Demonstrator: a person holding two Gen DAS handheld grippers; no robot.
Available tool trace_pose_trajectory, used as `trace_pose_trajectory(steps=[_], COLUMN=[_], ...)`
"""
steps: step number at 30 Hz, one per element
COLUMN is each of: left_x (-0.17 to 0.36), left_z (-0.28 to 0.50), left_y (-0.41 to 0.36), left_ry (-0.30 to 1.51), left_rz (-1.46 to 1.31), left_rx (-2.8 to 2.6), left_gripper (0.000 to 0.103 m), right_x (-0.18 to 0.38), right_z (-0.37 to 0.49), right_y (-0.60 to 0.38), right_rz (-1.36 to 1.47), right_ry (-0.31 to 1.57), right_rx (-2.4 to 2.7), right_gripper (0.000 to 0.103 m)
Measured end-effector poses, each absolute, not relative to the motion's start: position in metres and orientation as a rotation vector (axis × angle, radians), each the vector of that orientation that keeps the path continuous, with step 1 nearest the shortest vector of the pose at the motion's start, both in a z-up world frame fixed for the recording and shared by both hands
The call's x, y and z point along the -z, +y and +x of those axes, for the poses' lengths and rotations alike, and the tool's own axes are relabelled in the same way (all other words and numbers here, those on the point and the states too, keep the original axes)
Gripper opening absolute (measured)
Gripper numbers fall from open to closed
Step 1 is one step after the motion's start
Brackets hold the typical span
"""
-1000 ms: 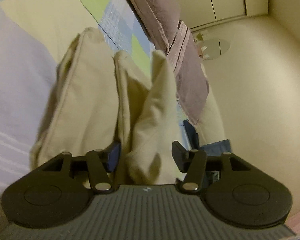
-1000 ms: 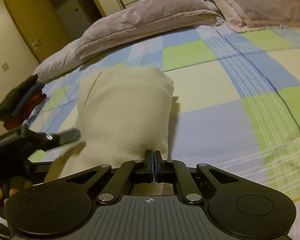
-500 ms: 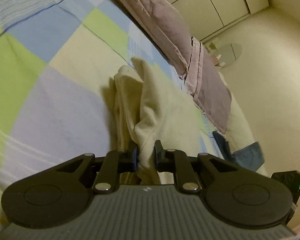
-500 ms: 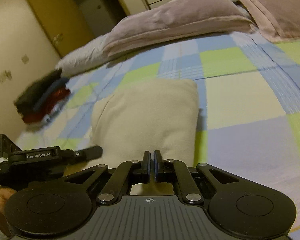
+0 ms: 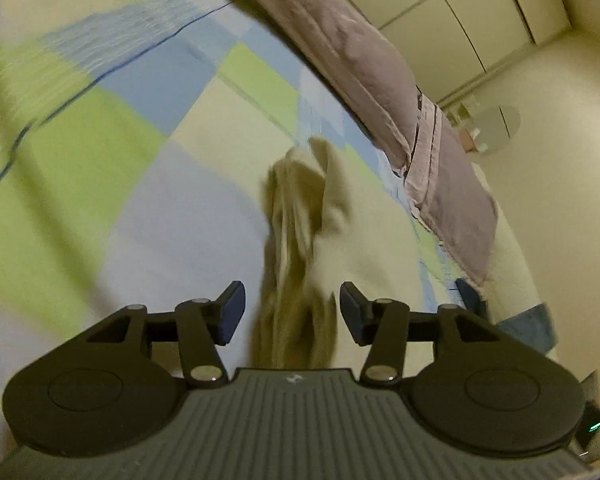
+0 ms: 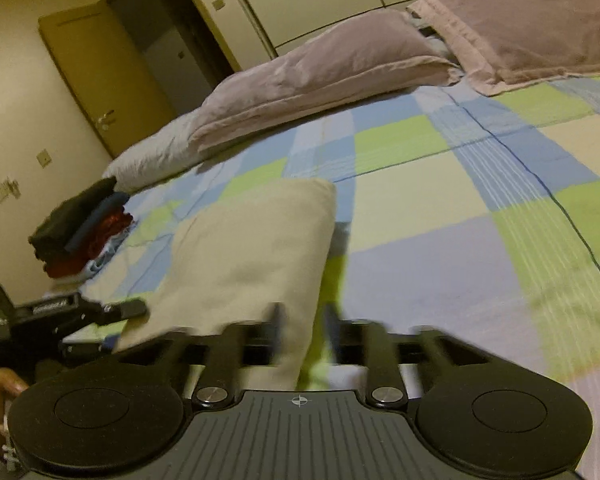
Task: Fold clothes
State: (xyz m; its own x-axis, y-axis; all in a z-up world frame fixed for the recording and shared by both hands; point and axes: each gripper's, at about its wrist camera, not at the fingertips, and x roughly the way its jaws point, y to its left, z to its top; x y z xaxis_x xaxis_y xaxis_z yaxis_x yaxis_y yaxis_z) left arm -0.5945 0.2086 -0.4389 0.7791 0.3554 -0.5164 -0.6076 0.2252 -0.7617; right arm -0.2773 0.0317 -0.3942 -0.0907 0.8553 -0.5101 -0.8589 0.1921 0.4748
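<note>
A folded cream garment [image 6: 252, 252] lies flat on the checked bedspread [image 6: 440, 248]. In the left wrist view its layered edge [image 5: 300, 248] runs between the fingers of my left gripper [image 5: 292, 312], which is open and not pressing the cloth. My right gripper [image 6: 302, 336] is open, its fingers blurred, astride the garment's near right corner. The left gripper also shows in the right wrist view [image 6: 60, 320] at the garment's left edge.
A stack of folded dark, blue and red clothes [image 6: 80, 232] sits at the bed's left side. Mauve pillows [image 6: 320, 76] lie along the head of the bed. A door [image 6: 100, 84] and wardrobes stand behind. A blue cloth [image 5: 528, 324] lies by the bed's edge.
Both grippers were shut on the cream garment and have opened, letting it go. The garment has come down to lie flat on the bedspread.
</note>
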Motion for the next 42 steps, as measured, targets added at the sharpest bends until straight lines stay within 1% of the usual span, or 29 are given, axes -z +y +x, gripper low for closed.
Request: trace_pose_trajectory(steps=[2,3,4,5,8,9,10,11,13,15,17,20,22,25,26,31,33,34,40,42], left_x=[0.439,0.440,0.441,0.441,0.441,0.441,0.435,0.426,0.413,0.412,0.420,0.442,0.456,0.468,0.469,0.456,0.446,0.442,0.412,0.403], left_z=[-0.597,-0.597,-0.597,-0.597,-0.589,-0.587,-0.587,-0.589,-0.596,-0.598,-0.593,-0.576,-0.568,-0.559,-0.556,-0.554,-0.558,-0.560,-0.571,-0.589], left_y=[0.199,0.194,0.190,0.185,0.182,0.182,0.176,0.167,0.147,0.132,0.121,0.115,0.113,0.114,0.114,0.124,0.130,0.133,0.151,0.170], left_ry=[0.255,0.257,0.259,0.261,0.306,0.323,0.326,0.321,0.272,0.179,0.100,0.044,0.018,-0.010,-0.012,0.000,0.005,0.007,0.022,0.056], left_rz=[-1.167,-1.165,-1.163,-1.161,-1.146,-1.140,-1.122,-1.097,-1.094,-1.167,-1.272,-1.392,-1.444,-1.431,-1.424,-1.351,-1.306,-1.283,-1.148,-1.087], left_rx=[-0.694,-0.702,-0.710,-0.718,-0.770,-0.788,-0.810,-0.848,-0.902,-0.849,-0.807,-0.816,-0.838,-0.893,-0.907,-0.926,-0.920,-0.917,-0.898,-0.909], left_gripper=[0.047,0.045,0.035,0.007,0.010,0.010,0.014,0.025,0.040,0.043,0.047,0.047,0.047,0.044,0.042,0.042,0.031,0.007,0.005,0.005], right_x=[0.391,0.390,0.389,0.390,0.409,0.416,0.415,0.412,0.405,0.401,0.400,0.403,0.402,0.400,0.401,0.406,0.409,0.409,0.407,0.407], right_z=[-0.285,-0.292,-0.301,-0.308,-0.324,-0.324,-0.320,-0.315,-0.308,-0.300,-0.291,-0.281,-0.277,-0.271,-0.268,-0.259,-0.259,-0.259,-0.254,-0.250], right_y=[0.020,0.019,0.020,0.023,0.041,0.044,0.041,0.035,0.022,0.011,0.001,-0.010,-0.016,-0.025,-0.028,-0.034,-0.033,-0.032,-0.030,-0.028], right_rz=[0.023,0.004,-0.030,-0.080,-0.279,-0.301,-0.260,-0.203,-0.138,-0.114,-0.073,-0.018,-0.005,0.002,0.003,0.018,0.019,0.018,0.011,0.013], right_ry=[0.831,0.814,0.792,0.778,0.807,0.840,0.872,0.894,0.902,0.902,0.933,1.000,1.016,1.027,1.031,1.065,1.069,1.070,1.061,1.060], right_rx=[-1.461,-1.480,-1.498,-1.505,-1.437,-1.411,-1.410,-1.418,-1.414,-1.389,-1.367,-1.337,-1.331,-1.323,-1.316,-1.291,-1.286,-1.285,-1.287,-1.290], right_gripper=[0.057,0.057,0.057,0.056,0.056,0.056,0.056,0.056,0.056,0.056,0.056,0.057,0.056,0.057,0.057,0.057,0.057,0.057,0.056,0.056])
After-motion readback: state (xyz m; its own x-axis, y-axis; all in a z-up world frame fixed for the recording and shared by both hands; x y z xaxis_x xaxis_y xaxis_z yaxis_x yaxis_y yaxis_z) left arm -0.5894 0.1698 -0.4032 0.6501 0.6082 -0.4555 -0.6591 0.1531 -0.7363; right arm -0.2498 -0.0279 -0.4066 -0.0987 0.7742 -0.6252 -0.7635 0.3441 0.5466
